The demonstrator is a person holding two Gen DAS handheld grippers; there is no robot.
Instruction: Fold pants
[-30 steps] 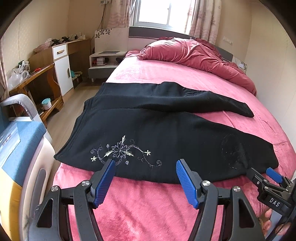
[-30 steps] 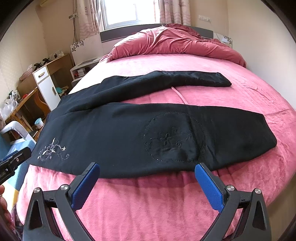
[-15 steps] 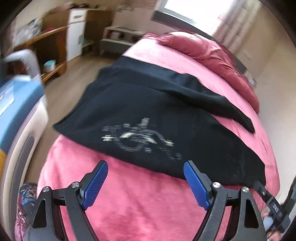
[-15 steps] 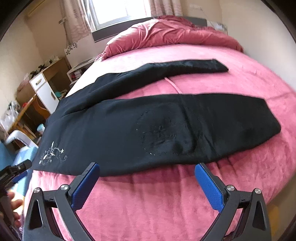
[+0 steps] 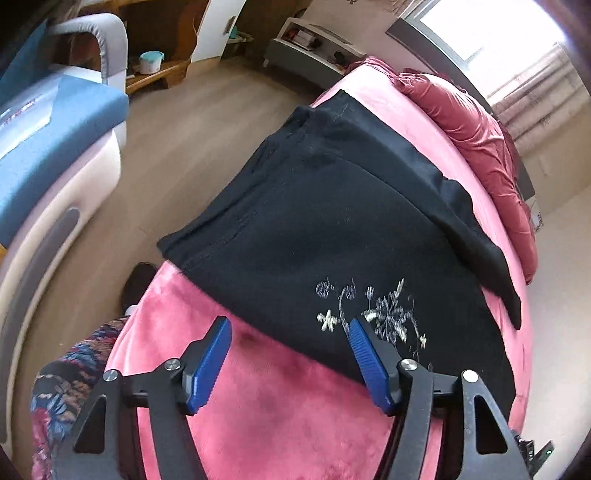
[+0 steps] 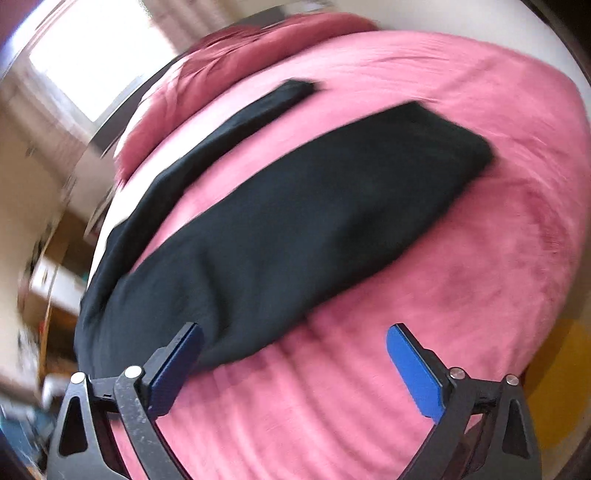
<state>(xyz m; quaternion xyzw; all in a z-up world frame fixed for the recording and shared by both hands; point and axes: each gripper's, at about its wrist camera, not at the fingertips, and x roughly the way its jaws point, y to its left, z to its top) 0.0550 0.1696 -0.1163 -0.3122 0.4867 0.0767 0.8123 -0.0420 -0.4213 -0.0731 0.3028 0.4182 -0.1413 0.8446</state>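
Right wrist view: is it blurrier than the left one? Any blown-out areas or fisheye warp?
Right wrist view: heavy motion smear, the black pants lose all surface detail, window blown out. Left wrist view: mostly sharp, embroidery on the pants readable, window overexposed at top right. Both: strong fisheye curvature, dark corners, bed edge bowed.

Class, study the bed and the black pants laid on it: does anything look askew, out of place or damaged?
Mildly askew: the black pants are not squared up. The two legs splay apart on the pink bed, the far one angling off toward the pillows, and the waist end overhangs the bed's edge. No damage shows.
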